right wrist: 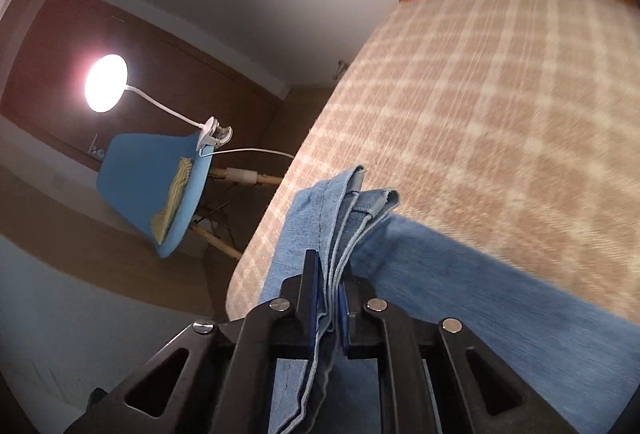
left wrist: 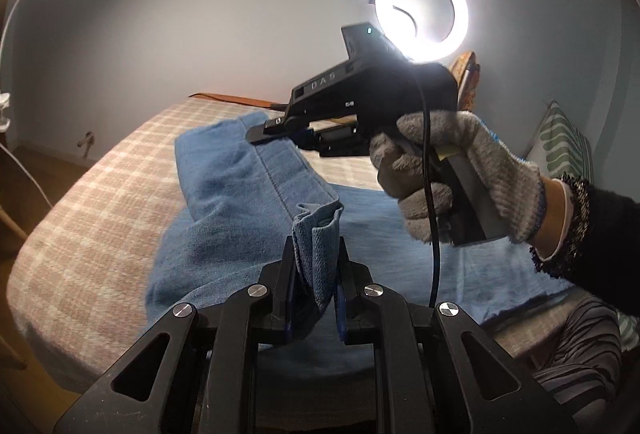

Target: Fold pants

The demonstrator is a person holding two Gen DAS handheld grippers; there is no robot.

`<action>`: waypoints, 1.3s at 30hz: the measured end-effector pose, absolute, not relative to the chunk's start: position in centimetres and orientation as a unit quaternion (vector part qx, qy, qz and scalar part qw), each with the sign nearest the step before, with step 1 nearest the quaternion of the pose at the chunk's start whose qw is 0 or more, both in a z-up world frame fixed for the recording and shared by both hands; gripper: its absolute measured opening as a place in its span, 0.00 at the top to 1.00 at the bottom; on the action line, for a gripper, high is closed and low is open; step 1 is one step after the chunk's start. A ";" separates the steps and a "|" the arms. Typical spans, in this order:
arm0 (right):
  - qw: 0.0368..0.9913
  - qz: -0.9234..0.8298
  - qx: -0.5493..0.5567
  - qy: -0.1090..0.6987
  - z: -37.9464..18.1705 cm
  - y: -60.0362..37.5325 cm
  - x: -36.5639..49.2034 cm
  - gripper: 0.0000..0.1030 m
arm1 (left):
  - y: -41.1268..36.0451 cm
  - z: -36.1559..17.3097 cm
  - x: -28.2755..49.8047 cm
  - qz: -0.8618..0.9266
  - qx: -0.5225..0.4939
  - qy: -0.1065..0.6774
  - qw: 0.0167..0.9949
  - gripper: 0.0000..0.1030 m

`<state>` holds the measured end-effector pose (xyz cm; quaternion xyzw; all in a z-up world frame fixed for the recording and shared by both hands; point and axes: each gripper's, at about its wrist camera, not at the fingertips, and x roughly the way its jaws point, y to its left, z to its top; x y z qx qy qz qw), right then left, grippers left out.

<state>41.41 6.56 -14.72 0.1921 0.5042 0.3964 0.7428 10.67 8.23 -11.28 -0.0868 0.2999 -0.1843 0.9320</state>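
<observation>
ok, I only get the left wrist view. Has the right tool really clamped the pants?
Observer: Yes. The right tool is shut on several stacked hem layers of the blue denim pants.
Operator: Bed edge near it?
Observer: Close. The checked beige bedcover ends just to the picture's left of that grip.
Operator: Anything past the edge?
Observer: A blue shell chair with a yellow-green cloth on its seat.

The pants (left wrist: 240, 202) are light blue denim, the bedcover (left wrist: 100, 202) a beige-and-cream check, the glove (left wrist: 460, 174) grey with a blue cuff edge, the sleeve (left wrist: 608, 234) black, the pillow (left wrist: 564, 142) at right green-and-white striped, and the chair (right wrist: 148, 186) at left blue.
</observation>
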 end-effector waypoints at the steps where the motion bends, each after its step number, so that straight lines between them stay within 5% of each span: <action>1: 0.753 0.394 0.182 0.495 -13.9 5.9 41.0 0.95 | 7.7 -11.2 10.5 -0.189 -0.088 0.298 0.932 0.87; 9: 0.810 0.340 0.149 0.453 -9.5 -1.4 37.6 0.96 | 2.9 -10.3 9.8 -0.236 -0.084 0.285 0.925 0.87; 39: 0.861 0.215 0.152 0.435 -9.1 -18.9 31.3 0.96 | -9.6 -9.3 10.2 -0.392 -0.056 0.318 0.861 0.87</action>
